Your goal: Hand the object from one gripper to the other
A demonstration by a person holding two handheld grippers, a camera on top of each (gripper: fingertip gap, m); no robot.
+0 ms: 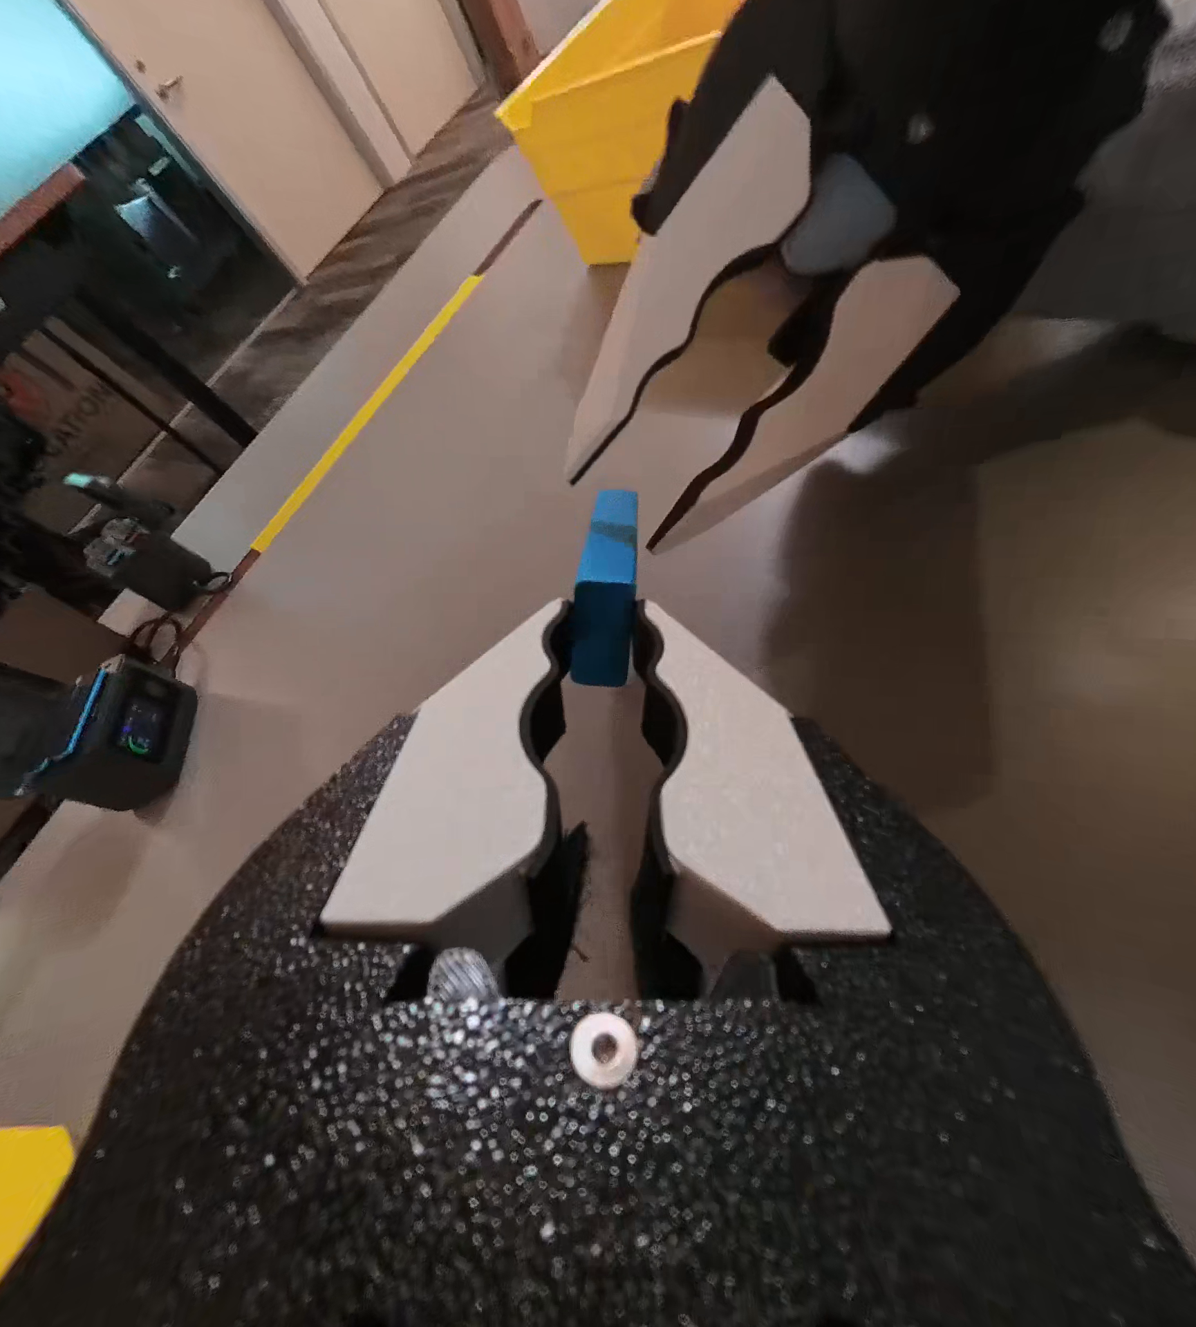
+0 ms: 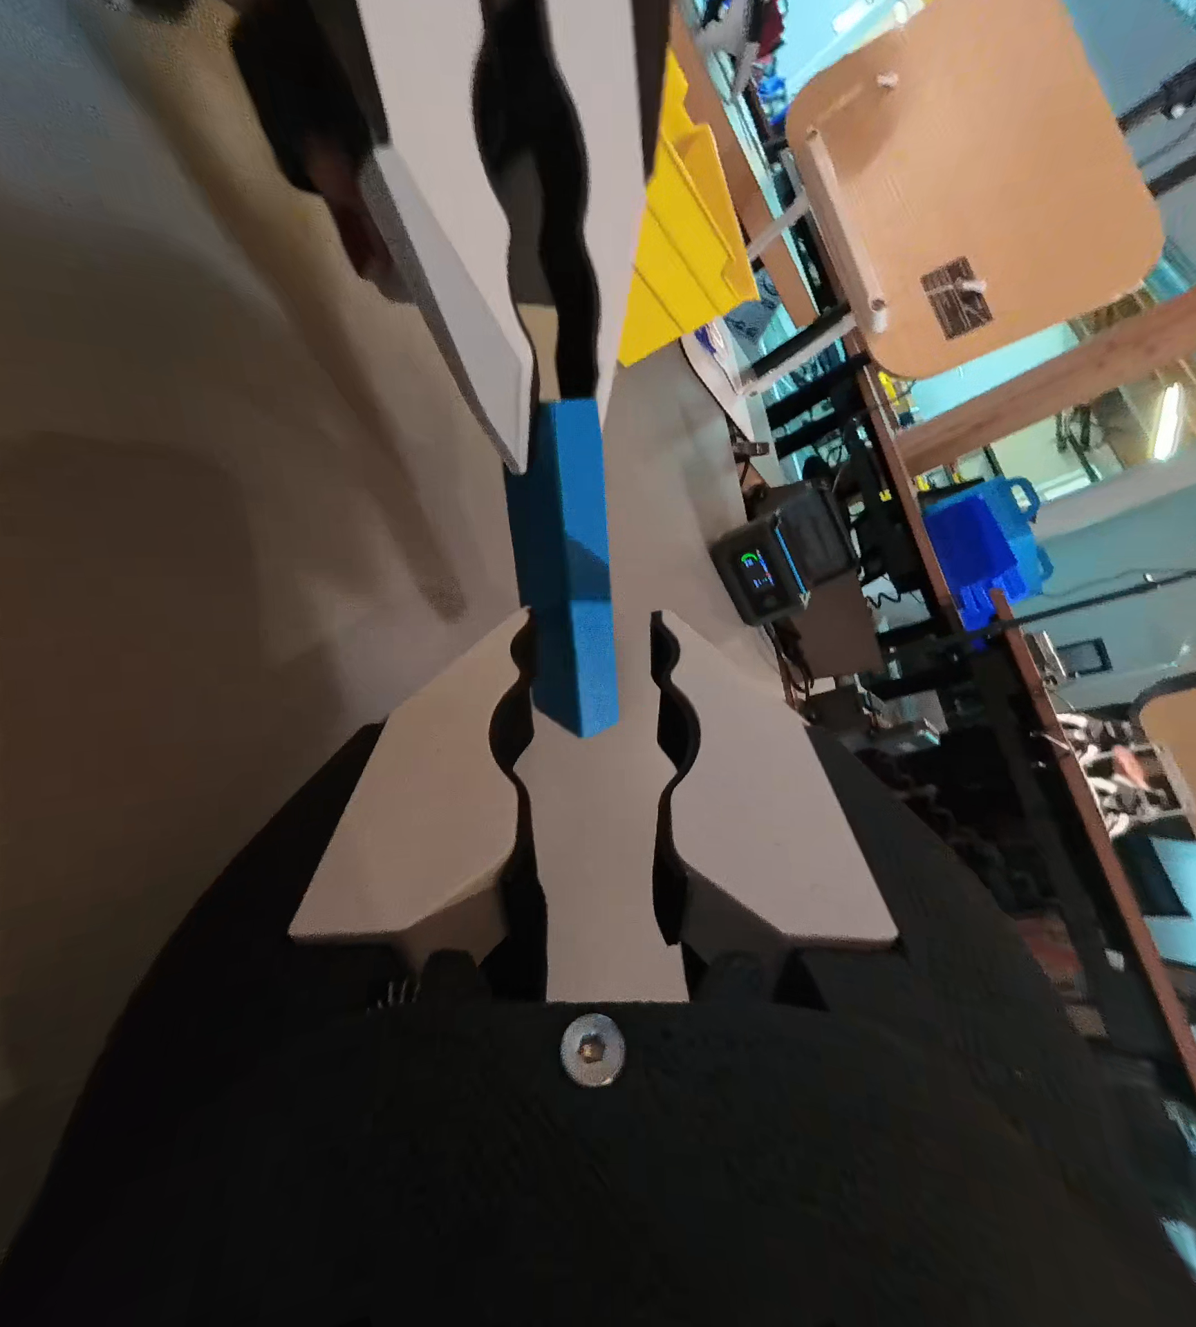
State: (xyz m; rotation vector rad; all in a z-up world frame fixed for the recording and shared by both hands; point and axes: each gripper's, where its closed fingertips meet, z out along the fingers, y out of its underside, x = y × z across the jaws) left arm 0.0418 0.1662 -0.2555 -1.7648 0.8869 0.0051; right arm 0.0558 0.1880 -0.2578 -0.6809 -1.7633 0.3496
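- Left tool is clamped on the near end of the blue rectangular foam block, held above the counter.
- Right tool stands apart around the block's far end.
- Risk: if the left tool releases before the right closes, the block likely drops.

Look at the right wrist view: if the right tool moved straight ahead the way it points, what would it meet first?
Probably the blue block, whose free end already sits between the right tool's open fingers. Pushing on, the block would slide deeper, and then the left tool gripping its far end comes next. Depth is hard to judge.
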